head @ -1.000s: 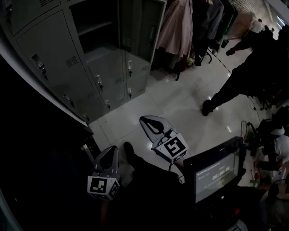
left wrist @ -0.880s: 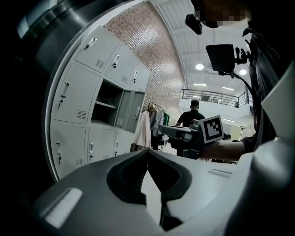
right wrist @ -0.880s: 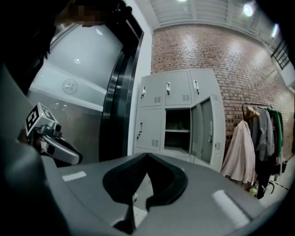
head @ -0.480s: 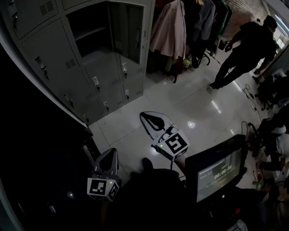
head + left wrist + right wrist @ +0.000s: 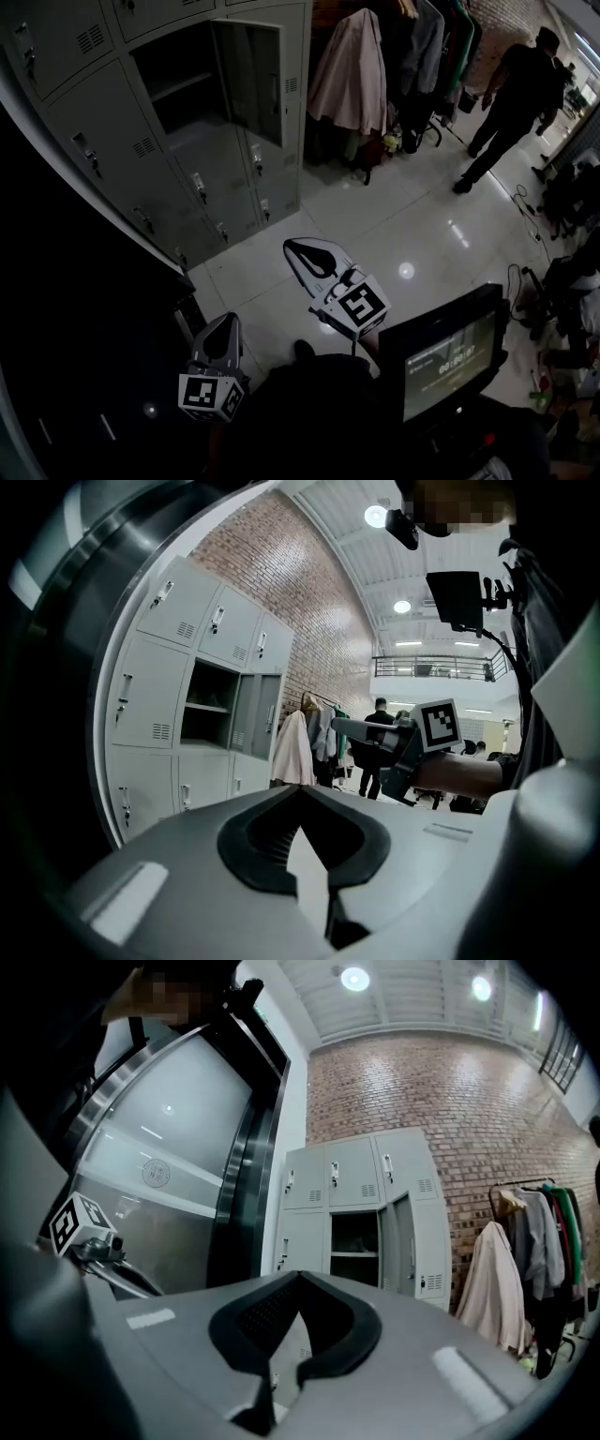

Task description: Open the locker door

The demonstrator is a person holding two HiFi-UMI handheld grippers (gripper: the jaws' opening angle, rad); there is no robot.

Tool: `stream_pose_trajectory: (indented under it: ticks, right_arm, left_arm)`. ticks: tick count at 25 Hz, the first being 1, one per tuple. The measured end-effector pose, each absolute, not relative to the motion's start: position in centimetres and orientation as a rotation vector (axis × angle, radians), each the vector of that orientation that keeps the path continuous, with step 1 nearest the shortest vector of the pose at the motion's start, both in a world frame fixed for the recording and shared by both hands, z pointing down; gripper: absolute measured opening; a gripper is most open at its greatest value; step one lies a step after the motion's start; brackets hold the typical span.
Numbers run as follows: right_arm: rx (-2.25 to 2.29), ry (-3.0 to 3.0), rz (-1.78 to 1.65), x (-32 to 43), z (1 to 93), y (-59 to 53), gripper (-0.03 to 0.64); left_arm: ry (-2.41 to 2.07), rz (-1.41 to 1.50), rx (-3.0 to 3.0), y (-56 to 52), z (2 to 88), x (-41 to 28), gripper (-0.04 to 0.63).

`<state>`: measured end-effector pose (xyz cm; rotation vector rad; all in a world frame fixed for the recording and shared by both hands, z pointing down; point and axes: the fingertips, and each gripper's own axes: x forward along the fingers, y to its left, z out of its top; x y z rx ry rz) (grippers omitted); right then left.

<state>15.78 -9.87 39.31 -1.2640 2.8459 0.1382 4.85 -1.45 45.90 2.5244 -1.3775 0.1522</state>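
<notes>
Head view: left tongs (image 5: 229,321), right tongs (image 5: 292,247) clenched empty over glossy tiles (image 5: 394,211); locker door (image 5: 251,80) open.

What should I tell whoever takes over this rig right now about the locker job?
Left gripper: shut, empty, held low, clear of the lockers.
Right gripper: shut, empty, over the pale tiled floor.
Grey metal locker bank: one grey door stands swung open, and its compartment shows a shelf.
Done: that door is open.
Left: probably nothing, unless another door is meant; the others look closed.
</notes>
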Motion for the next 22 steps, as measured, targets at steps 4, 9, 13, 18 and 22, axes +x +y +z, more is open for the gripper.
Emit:
stream_pose_trajectory:
  ticks: [4,9,13,18,22]
  right_arm:
    - [-1.246,2.86,0.149,16.1,39.2,-10.1,0.0]
    - [-1.222,2.864,0.115,16.8,39.5,-10.6,0.0]
    - [-1.226,2.868,0.155,17.2,39.3,-10.8,0.0]
    - [-1.22,2.87,0.127,17.3,39.5,-11.5,0.0]
    - [-1.232,2.866,0.143,17.7,39.3,-11.9,0.0]
  left_arm:
    - [-1.399,0.154,2.515,-1.6,46.0,5.5,0.017]
    - [-1.415,0.158,2.513,-1.8,45.8,6.3,0.017]
    - [-1.414,0.159,2.512,-2.0,45.9,6.9,0.017]
    - [-1.41,0.167,2.53,-2.7,46.1,7.0,0.017]
    - [-1.401,0.161,2.543,-3.2,46.0,7.2,0.017]
